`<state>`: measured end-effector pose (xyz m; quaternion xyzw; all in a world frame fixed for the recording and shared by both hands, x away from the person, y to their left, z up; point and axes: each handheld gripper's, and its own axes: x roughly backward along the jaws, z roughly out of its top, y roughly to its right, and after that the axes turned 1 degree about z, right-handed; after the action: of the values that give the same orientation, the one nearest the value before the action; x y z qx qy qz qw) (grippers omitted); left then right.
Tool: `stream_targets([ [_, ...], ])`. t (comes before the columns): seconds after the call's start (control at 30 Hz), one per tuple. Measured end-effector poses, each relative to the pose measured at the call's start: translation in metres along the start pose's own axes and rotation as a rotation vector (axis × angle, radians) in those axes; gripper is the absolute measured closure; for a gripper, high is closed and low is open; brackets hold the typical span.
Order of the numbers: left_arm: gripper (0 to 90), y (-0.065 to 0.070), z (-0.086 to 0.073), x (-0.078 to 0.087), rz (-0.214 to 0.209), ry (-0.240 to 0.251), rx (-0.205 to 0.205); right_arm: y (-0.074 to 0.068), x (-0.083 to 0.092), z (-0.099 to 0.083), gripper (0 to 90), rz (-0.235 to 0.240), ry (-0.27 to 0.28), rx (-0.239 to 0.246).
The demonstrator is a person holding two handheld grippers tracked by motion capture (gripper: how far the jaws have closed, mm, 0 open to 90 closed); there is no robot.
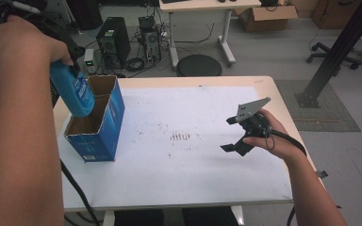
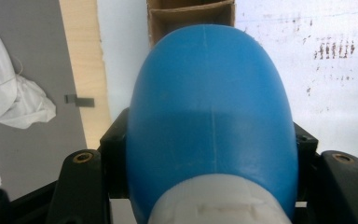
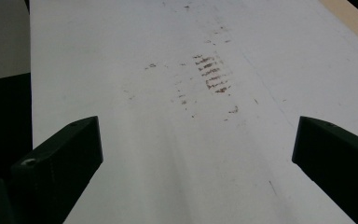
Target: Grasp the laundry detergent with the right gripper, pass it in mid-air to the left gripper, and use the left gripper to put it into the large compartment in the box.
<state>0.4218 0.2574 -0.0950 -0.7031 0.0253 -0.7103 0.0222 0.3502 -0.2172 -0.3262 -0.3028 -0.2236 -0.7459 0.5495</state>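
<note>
A blue plastic bottle [image 1: 74, 92] with a white cap end hangs tilted over the open top of a blue cardboard box [image 1: 102, 129] at the table's left. My left gripper [image 1: 71, 60] is shut on it near its upper end, under the person's hand. In the left gripper view the bottle [image 2: 212, 107] sits between the jaws of my left gripper [image 2: 212, 156], rounded base pointing away toward the box [image 2: 191, 11]. The box has two brown compartments. My right gripper [image 1: 227, 134] hovers open over the white sheet at the right, and nothing lies between its jaws [image 3: 196, 144].
A white sheet [image 1: 193, 155] with brown smudges [image 1: 180, 137] covers most of the wooden table [image 1: 264, 81]. Beyond the far edge stand a round black stool [image 1: 199, 65], computer towers [image 1: 113, 40] and cables. A black post [image 1: 332, 56] stands on the floor at the right.
</note>
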Motion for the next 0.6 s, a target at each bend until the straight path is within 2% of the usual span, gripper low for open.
stream_targets([
  [0.6, 38.4, -0.007, 0.007, -0.035, 0.015, -0.031, 0.022, -0.001, -0.009, -0.004, 1.8, 0.014, -0.001, -0.011],
])
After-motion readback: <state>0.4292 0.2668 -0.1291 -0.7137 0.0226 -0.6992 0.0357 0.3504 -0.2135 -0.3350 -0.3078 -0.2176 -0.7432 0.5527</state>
